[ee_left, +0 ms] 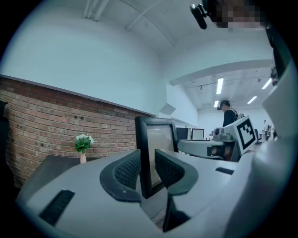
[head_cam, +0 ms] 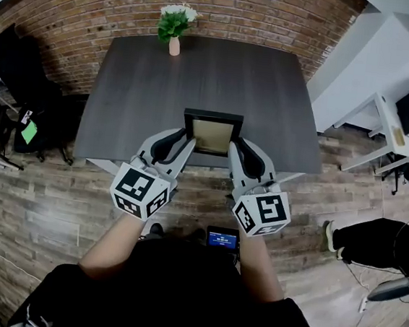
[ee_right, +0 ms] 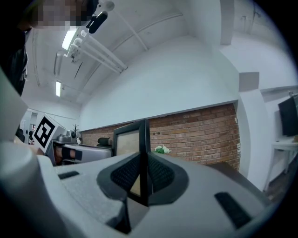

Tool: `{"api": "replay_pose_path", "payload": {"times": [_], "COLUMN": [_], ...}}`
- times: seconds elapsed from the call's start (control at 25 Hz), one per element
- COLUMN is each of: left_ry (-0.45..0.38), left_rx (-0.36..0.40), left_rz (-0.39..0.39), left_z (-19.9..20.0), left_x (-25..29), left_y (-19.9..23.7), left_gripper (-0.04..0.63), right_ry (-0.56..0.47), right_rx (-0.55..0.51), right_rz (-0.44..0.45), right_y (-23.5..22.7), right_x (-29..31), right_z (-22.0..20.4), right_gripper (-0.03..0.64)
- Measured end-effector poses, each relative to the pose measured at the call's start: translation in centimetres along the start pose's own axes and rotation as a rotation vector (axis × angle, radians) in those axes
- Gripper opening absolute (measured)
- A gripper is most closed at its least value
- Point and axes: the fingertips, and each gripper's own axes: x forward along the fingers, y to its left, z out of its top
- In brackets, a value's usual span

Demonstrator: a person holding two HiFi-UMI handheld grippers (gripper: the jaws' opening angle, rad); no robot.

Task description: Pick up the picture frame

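A small black picture frame [head_cam: 211, 132] with a pale tan picture stands upright above the near edge of the dark table [head_cam: 199, 71]. My left gripper [head_cam: 187, 144] is shut on the frame's left edge, and my right gripper [head_cam: 233, 149] is shut on its right edge. In the left gripper view the frame [ee_left: 160, 135] rises between the two dark ribbed pads [ee_left: 125, 172] of that gripper [ee_left: 148, 169]. The right gripper view shows the frame [ee_right: 128, 139] edge-on, clamped in the right gripper [ee_right: 143, 174]. Whether the frame's foot touches the table is hidden.
A pink vase with a green plant [head_cam: 175, 25] stands at the table's far edge by the brick wall. A black chair [head_cam: 24, 82] is at the left and white desks [head_cam: 383, 120] at the right. Another person's leg [head_cam: 370, 242] lies on the wooden floor.
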Motion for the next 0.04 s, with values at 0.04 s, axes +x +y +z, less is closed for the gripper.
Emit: {"api": "replay_pose_path", "payload": {"times": [0.04], "left_ry": [0.0], "left_rx": [-0.001], "left_rz": [-0.002], "left_z": [-0.12], "left_x": [0.33], "left_y": [-0.33], "left_gripper": [0.086], "right_ry": [0.001], "right_rx": [0.003], "right_rz": [0.001], "right_y": [-0.43], "right_x": [-0.21], "right_z": [-0.12], "right_gripper": [0.051]}}
